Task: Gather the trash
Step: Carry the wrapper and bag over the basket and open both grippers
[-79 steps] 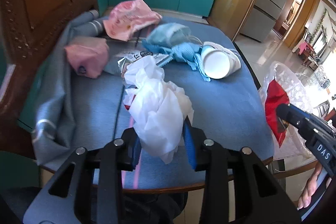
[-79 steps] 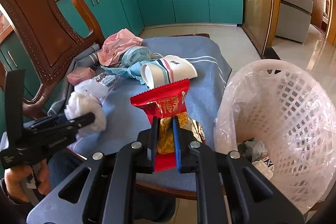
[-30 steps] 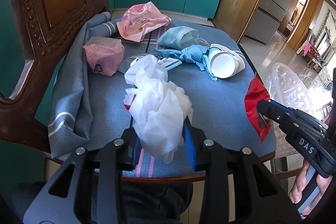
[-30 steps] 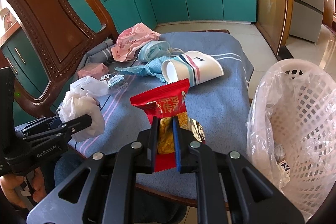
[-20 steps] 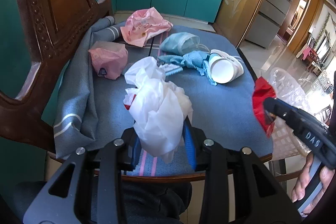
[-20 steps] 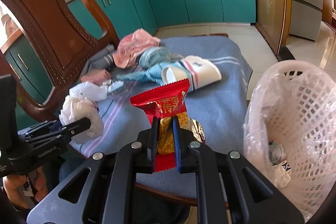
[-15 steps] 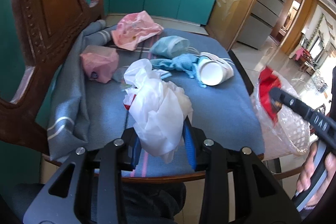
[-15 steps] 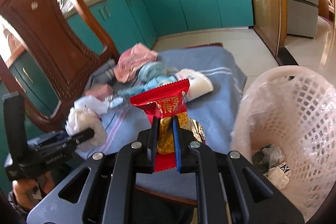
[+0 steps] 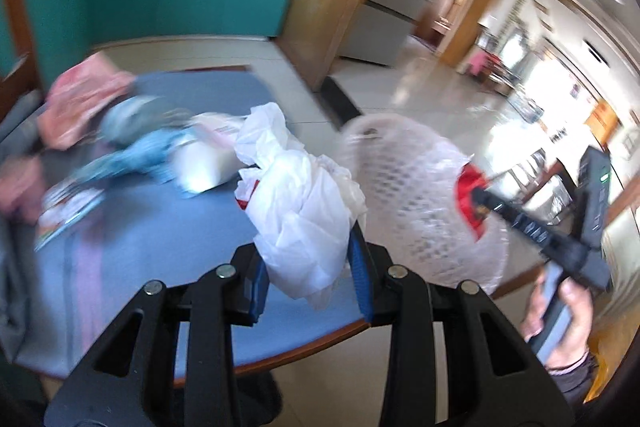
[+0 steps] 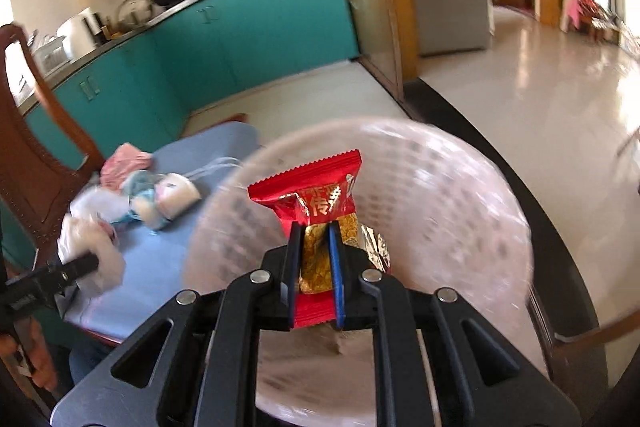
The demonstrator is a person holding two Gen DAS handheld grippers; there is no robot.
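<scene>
Left gripper (image 9: 308, 267): I had it clamped on a crumpled white plastic bag (image 9: 300, 203), its blue-padded fingers (image 9: 360, 267) pinching the bag's lower folds above the near edge of the blue-clothed table (image 9: 168, 227).
Right gripper (image 10: 316, 267): I held it closed on a red snack wrapper with gold foil lining (image 10: 316, 203), the serrated top edge standing above the fingers.
Wrapper's place: it hung over the open mouth of the white perforated plastic basket lined with a clear bag (image 10: 460, 227), not touching the rim.
Basket: it stood just beside the table's right edge; its inside was too blurred for me to make out.
Left on the table: a white paper cup lying on its side (image 9: 204, 167), a crumpled pink plastic bag (image 9: 80, 103) and what looked like a light blue face mask (image 9: 128, 155), all smeared by motion.
Behind: teal kitchen cabinets (image 10: 240, 43) along the wall.
</scene>
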